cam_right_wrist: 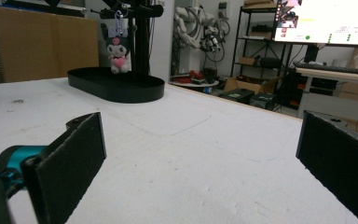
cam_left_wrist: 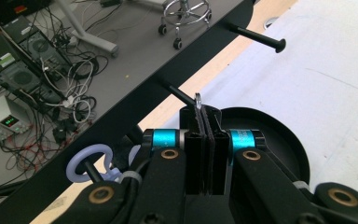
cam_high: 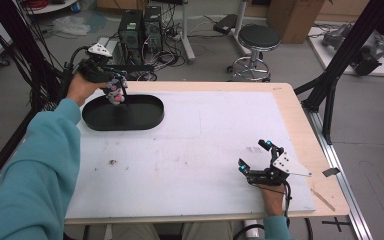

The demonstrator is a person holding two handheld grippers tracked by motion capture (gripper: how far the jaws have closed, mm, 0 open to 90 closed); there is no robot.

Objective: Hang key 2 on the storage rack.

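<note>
A small plush keychain (cam_high: 115, 93) with a dark head, white face and pink heart hangs over the black oval base (cam_high: 145, 120) of a rack at the table's far left. In the right gripper view the plush keychain (cam_right_wrist: 118, 51) dangles beside the rack's upright post (cam_right_wrist: 141, 42). My left gripper (cam_high: 117, 80) is just above it. Its jaws stand shut on a thin metal ring (cam_left_wrist: 198, 97), with the left gripper (cam_left_wrist: 206, 116) close under the rack's bar. A lavender loop (cam_left_wrist: 77, 164) sits around a black peg. My right gripper (cam_high: 253, 154) rests open and empty near the front right; the right gripper (cam_right_wrist: 204, 140) faces the rack.
The rack's bar carries two more bare pegs (cam_left_wrist: 257, 37). A white sheet (cam_high: 200, 150) covers the wooden table. A stool (cam_high: 258, 39), computer cases (cam_high: 140, 27) and cables stand beyond the far edge; black frame struts (cam_high: 330, 85) rise at the right.
</note>
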